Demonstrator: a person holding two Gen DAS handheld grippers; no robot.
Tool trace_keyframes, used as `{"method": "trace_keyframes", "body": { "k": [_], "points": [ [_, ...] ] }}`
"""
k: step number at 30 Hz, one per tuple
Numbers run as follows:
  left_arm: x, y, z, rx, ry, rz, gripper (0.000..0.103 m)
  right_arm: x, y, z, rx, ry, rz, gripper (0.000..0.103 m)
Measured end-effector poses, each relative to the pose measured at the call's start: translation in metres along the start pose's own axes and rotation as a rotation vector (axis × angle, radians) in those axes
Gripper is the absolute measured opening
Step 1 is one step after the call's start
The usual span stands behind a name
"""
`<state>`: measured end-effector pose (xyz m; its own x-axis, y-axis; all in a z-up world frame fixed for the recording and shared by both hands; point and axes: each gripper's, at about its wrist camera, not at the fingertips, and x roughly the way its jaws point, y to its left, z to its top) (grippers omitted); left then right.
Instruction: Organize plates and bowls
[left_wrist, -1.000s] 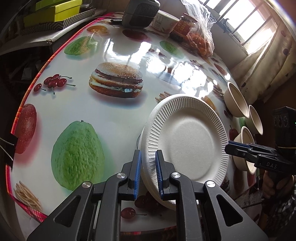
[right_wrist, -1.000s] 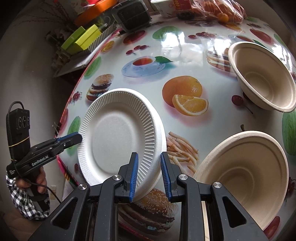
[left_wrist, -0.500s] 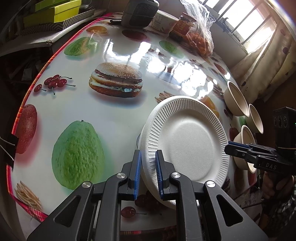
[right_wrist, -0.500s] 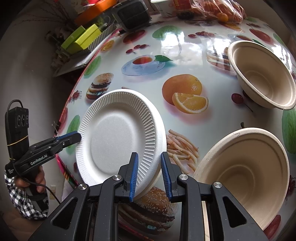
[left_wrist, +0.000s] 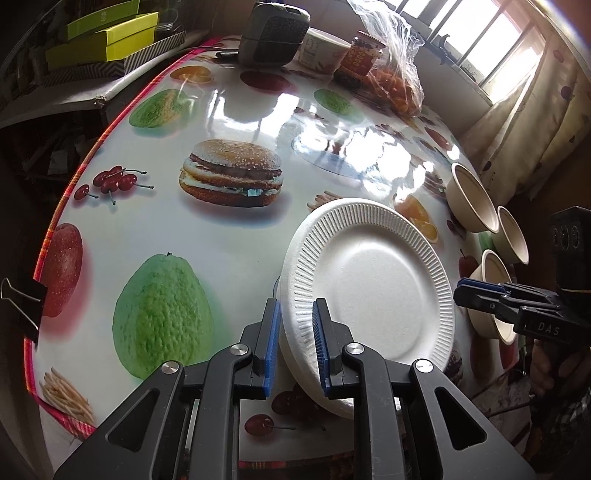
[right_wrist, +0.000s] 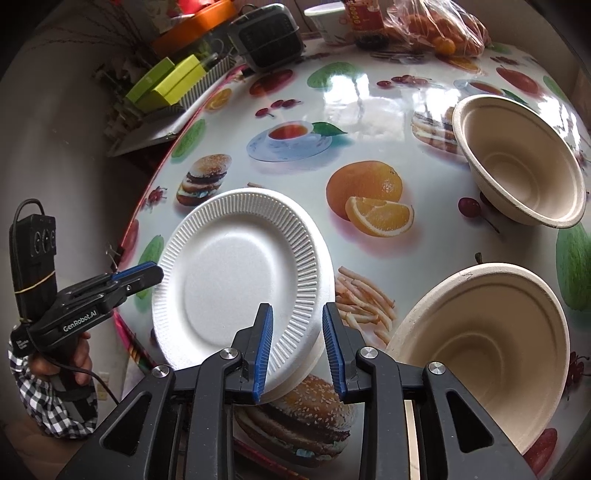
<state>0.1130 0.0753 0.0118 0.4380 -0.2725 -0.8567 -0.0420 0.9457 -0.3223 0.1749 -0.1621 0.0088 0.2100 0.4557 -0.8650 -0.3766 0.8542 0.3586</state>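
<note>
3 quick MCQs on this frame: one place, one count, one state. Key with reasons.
1. In the left wrist view, where do the beige bowls sit relative to the white plate?
A. To its left
B. To its right
C. Stacked on it

2. How many beige bowls does the left wrist view show?
A. One
B. Two
C. Three

3. What is the right tool doing?
A. Open, straddling the plate's rim
B. Shut on a bowl
C. Open over bare table

Key:
1 B: they line the table edge on the plate's right, by the curtain.
2 C: three rims show, the nearest partly behind the right tool.
3 A: a gap shows between the rim and one finger.
</note>
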Motion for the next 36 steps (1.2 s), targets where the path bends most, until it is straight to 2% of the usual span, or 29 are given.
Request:
{"method": "trace_keyframes", "body": {
  "k": [8,12,18,24,36],
  "points": [
    [-0.002,0.000,-0.001,0.000,-0.004,0.008,0.020,-0.006,0.003,0.000,-0.006,-0.018,-0.001,0.029],
    [-0.007,-0.001,-0.001,0.007,-0.022,0.023,0.033,-0.012,0.004,-0.001,-0.007,-0.036,-0.005,0.032],
    [-0.016,-0.006,0.004,0.015,-0.046,0.022,0.036,-0.036,0.001,-0.003,-0.006,-0.116,-0.005,0.043],
    [-0.022,-0.034,0.018,0.075,-0.076,-0.023,0.036,-0.069,-0.018,-0.009,0.045,-0.212,-0.038,0.044],
    [0.004,-0.113,0.044,0.199,-0.036,-0.120,0.036,-0.121,-0.083,-0.040,0.192,-0.374,-0.162,0.046]
  ]
}}
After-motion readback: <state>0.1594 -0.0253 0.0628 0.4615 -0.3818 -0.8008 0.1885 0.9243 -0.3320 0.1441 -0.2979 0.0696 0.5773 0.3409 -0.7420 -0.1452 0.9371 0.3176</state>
